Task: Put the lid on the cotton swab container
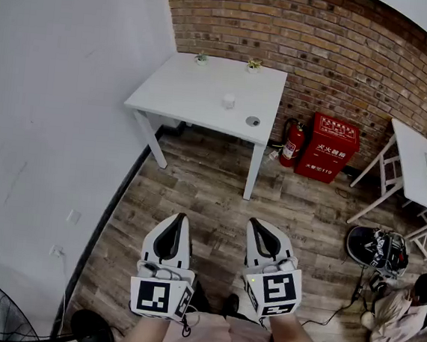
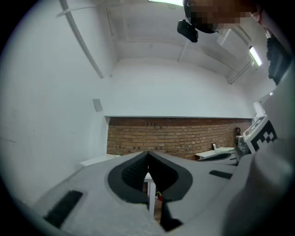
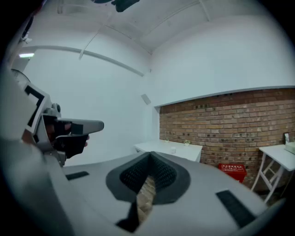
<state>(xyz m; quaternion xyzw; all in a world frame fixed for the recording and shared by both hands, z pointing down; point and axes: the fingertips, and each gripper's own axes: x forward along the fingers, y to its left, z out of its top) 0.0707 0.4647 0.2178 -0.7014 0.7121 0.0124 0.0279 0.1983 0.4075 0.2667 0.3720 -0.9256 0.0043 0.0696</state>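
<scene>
Bright, even light — fisheye-warped edges

Left gripper and right gripper: white moulded shells, rounded, tapering to the front, each with a black teardrop-shaped cut-out on top. Fingers are lined with black ribbed pads (grid texture, clear in both gripper views). Black rectangular slots sit in the grey-white shell on either side. Each gripper carries a white cube with black square markers: left cube, right cube. A thin black cable loops off the left cube. The person wears a pale pink garment, probably shorts.
</scene>
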